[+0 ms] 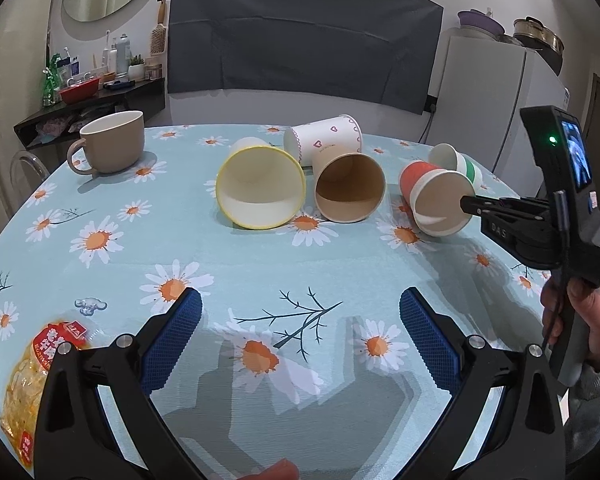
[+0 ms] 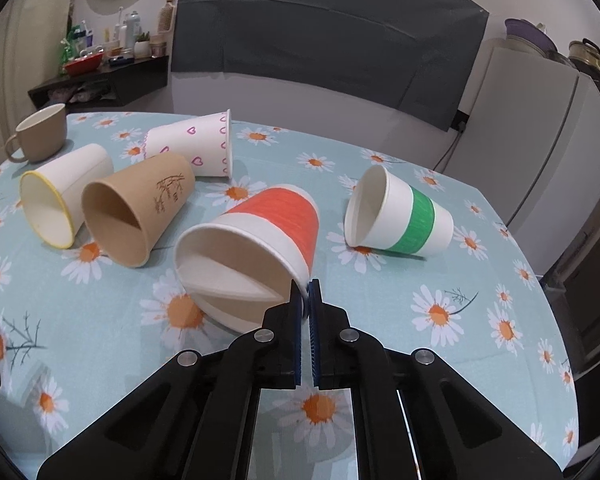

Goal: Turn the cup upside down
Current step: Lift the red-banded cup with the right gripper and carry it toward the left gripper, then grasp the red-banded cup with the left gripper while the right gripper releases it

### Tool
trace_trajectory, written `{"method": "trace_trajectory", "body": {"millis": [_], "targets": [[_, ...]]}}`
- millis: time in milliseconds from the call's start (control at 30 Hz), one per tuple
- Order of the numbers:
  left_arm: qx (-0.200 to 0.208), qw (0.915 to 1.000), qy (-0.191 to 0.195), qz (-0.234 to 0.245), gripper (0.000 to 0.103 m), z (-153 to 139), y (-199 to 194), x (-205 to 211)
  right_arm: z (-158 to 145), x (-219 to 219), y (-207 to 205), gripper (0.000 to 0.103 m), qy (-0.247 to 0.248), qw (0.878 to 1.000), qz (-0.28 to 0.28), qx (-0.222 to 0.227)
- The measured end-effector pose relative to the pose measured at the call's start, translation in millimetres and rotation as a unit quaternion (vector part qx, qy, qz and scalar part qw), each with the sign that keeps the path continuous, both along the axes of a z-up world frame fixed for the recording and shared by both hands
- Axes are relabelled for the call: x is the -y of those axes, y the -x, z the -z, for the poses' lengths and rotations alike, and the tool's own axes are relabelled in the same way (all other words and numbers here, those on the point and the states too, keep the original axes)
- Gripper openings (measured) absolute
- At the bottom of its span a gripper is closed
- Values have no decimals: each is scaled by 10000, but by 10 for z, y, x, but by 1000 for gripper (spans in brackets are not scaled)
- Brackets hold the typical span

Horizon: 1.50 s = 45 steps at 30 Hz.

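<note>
Several paper cups lie on their sides on the daisy tablecloth [image 1: 260, 264]. The orange-banded cup [image 2: 260, 248] lies mouth toward me; my right gripper [image 2: 305, 286] is shut on its rim at the lower right edge. In the left wrist view the same cup [image 1: 432, 196] has the right gripper [image 1: 466, 205] pinching its rim. Beside it lie a green-banded cup [image 2: 400, 216], a brown cup [image 2: 136, 212], a yellow-rimmed cup [image 2: 60, 200] and a pink-heart cup [image 2: 196, 144]. My left gripper [image 1: 300, 312] is open and empty over the near part of the table.
A beige ceramic mug [image 1: 112, 142] stands upright at the far left of the table. A snack bag [image 1: 32, 372] lies at the near left edge. A white fridge [image 2: 540, 152] stands to the right and a dark shelf [image 1: 88, 108] with toiletries behind.
</note>
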<state>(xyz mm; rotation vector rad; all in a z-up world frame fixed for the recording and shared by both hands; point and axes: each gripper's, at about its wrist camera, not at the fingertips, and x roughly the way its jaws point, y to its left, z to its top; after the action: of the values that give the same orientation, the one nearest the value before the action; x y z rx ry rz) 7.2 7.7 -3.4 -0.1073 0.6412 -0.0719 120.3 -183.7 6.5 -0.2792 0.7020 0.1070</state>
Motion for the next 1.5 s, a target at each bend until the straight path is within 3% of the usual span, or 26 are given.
{"method": "trace_trajectory", "body": {"millis": [500, 933, 967, 1000, 1033, 1100, 1300, 1500], "targets": [[-87, 9996, 115, -257, 97, 17, -16, -81, 48, -77, 963, 4, -294, 9970, -712, -58], [124, 9996, -61, -238, 97, -32, 73, -17, 88, -207, 1291, 6, -432, 9935, -1047, -74], [115, 9996, -51, -245, 97, -31, 72, -18, 89, -212, 1306, 8, -369, 9939, -1038, -24], [106, 9996, -38, -251, 97, -31, 70, -20, 82, -205, 1319, 22, -344, 9941, -1026, 29], [98, 9996, -25, -255, 97, -30, 69, -24, 74, -188, 1331, 51, -371, 9941, -1013, 55], [85, 9996, -6, -251, 97, -30, 63, -27, 30, -124, 1370, 88, -543, 9926, -1074, 173], [66, 9997, -13, -232, 97, -25, 54, -26, -38, 39, 1345, 88, -763, 9914, -1062, 109], [39, 9996, 12, -292, 97, -19, 44, -42, -39, 302, 1230, 88, -1749, 9752, -1310, -351]]}}
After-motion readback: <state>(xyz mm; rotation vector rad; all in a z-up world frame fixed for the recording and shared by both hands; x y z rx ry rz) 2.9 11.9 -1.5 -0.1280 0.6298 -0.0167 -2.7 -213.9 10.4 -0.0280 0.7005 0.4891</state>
